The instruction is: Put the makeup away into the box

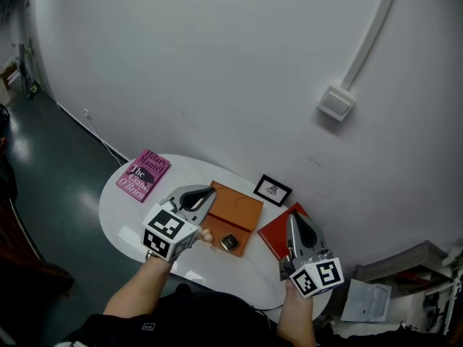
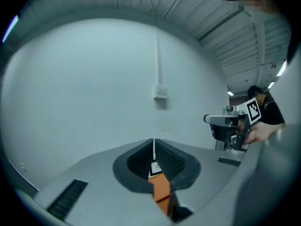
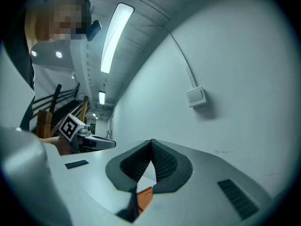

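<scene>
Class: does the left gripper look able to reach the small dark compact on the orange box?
Probably yes: the compact lies uncovered beside the left gripper, nothing between them, though its shut jaws must open first.

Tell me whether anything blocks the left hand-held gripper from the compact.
Nothing visible does. The compact lies uncovered on the orange box, close beside the shut left hand-held gripper.

Light was cool and even. A ceiling tube [image 3: 111,37] glared in the right gripper view. The wall [image 1: 217,71] was bright; the floor [image 1: 54,179] was dim with a pale sheen. Both gripper views bulged hard, black at the corners, and blurred close up.
</scene>
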